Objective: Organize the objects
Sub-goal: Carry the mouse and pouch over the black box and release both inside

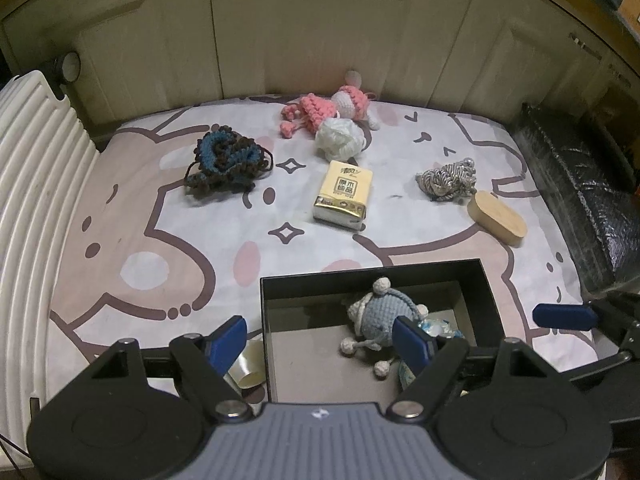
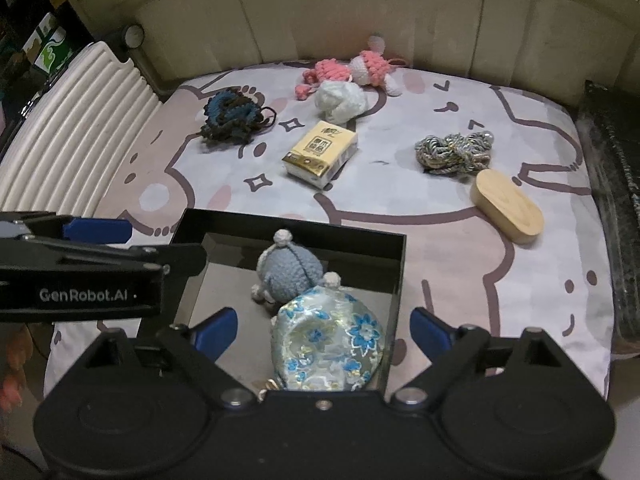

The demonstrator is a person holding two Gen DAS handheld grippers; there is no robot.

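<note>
A black open box stands at the near edge of the patterned cloth. A grey-blue crochet toy lies inside it, beside a blue-flowered silk pouch. My left gripper is open and empty over the box's near left part. My right gripper is open around the pouch, not gripping it. Farther on lie a tissue pack, a white yarn ball, a pink crochet doll, a blue-brown crochet piece, a grey cord bundle and an oval wooden box.
A white ribbed board lines the left side. A black padded item lines the right. Cabinet doors stand behind. A small pale cup lies left of the box.
</note>
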